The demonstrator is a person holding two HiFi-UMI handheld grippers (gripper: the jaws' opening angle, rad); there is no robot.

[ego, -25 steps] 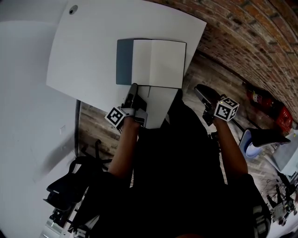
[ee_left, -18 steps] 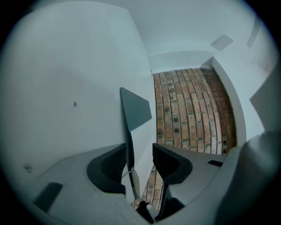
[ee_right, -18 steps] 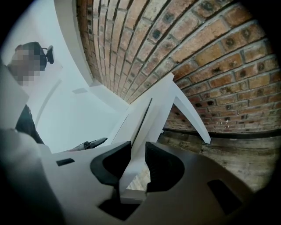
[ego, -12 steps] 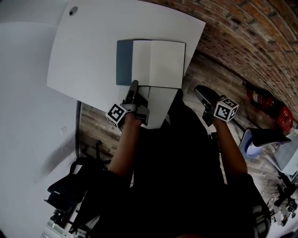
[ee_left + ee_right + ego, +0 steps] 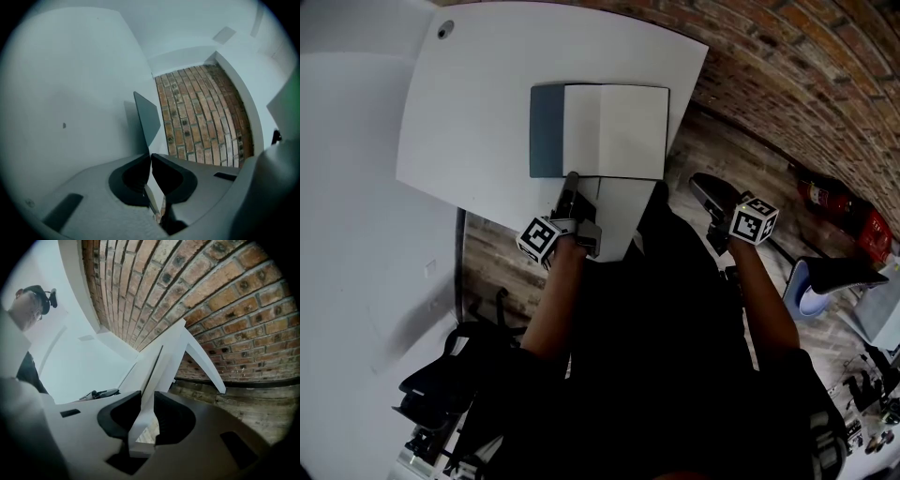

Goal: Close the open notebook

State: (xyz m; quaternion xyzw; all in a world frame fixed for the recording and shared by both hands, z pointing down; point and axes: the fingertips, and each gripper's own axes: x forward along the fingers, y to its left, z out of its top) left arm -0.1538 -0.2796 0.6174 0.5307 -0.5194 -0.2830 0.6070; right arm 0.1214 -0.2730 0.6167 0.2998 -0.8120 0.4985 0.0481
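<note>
Head view: the notebook [image 5: 614, 131] lies open on the white table [image 5: 478, 112], by its near right corner; the left gripper [image 5: 571, 180] meets the notebook's near edge; the right gripper [image 5: 703, 185] hangs off the table's right edge. Left gripper view: jaws pinched on the blue-grey cover [image 5: 146, 122]. Right gripper view: jaws apart, nothing between them.

Your notebook [image 5: 614, 131]: white pages, blue-grey cover, on a white surface [image 5: 478, 112]. Your left gripper [image 5: 571, 178] and right gripper [image 5: 701, 181] carry black-and-white square markers. The wall [image 5: 806, 75] is red-brown brick.
</note>
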